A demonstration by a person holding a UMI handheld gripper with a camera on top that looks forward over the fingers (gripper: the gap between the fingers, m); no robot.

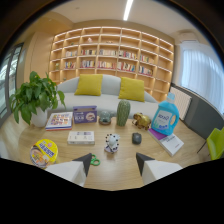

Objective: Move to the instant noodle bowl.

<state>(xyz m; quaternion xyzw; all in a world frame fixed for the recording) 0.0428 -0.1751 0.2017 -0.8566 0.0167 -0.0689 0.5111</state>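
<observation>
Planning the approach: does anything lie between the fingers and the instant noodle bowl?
Gripper view: only bare tabletop separates the open gripper from the instant noodle bowl, which sits beside the left finger.

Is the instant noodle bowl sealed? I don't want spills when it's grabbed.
Sealed, apparently: the instant noodle bowl shows its yellow printed lid flat across the top, tilted toward the camera. It sits left of the open gripper.

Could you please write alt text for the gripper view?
The open gripper points across a wooden table, with the yellow-lidded instant noodle bowl ahead, off to the left finger's side. Beyond stand a blue detergent bottle, a potted plant and a sofa.
</observation>
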